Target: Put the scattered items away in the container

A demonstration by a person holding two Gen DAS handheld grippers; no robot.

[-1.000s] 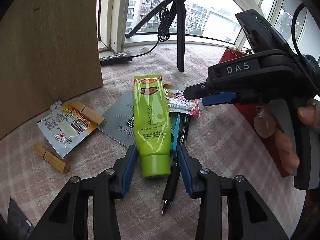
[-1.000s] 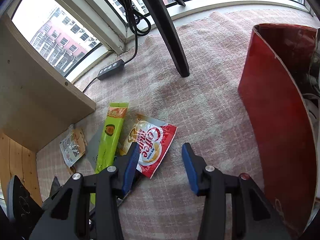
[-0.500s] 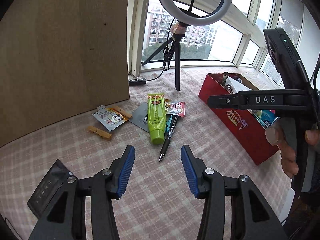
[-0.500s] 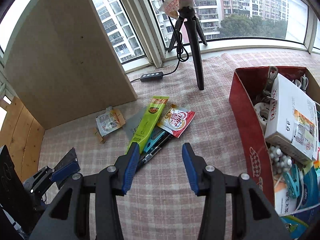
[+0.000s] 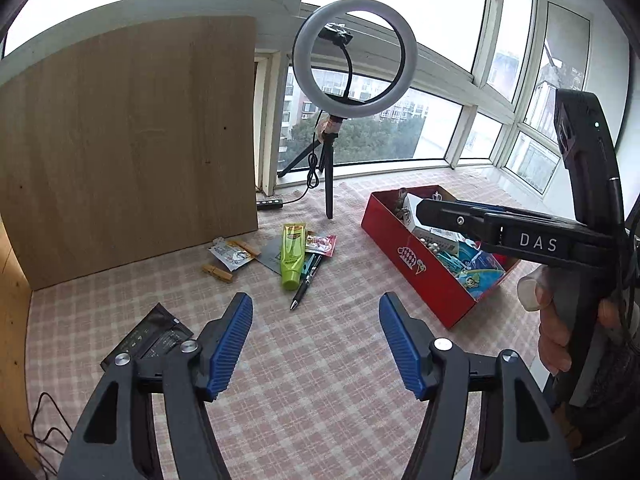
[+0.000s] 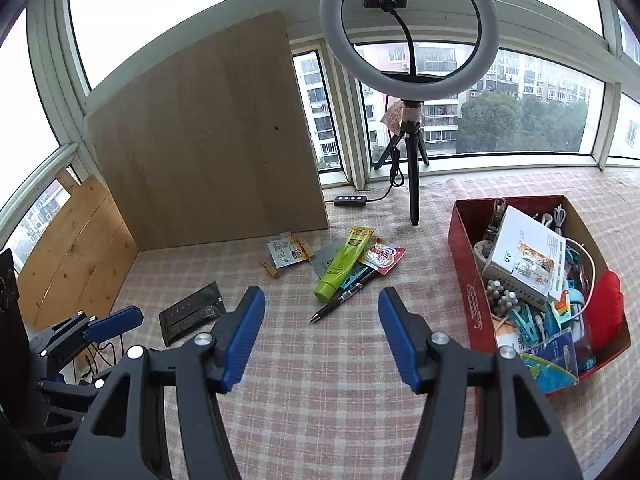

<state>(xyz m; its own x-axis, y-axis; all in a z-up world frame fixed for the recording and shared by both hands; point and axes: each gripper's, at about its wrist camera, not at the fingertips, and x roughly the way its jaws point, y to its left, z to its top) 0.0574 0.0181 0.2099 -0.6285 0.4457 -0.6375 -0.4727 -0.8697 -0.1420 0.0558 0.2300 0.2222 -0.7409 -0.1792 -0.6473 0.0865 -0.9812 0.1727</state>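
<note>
Your left gripper hangs above the checked cloth with its jaws spread wide and nothing between them. Your right gripper hangs the same way, jaws apart and empty; in the left wrist view its side reads "DAS".

The scattered items lie in a cluster far from both grippers, in front of the wooden board. A green tube lies across a grey sachet; its print is too small to read. A black pen lies beside the tube on its right, tip pointing near. A red-and-white "Coffee-mate" sachet sits just right of the tube. To the left lie a small printed packet and a wooden clothespin. A black packet lies nearer, well apart on the left.

The red box stands on the right, already holding a white carton and blue pegs.
</note>
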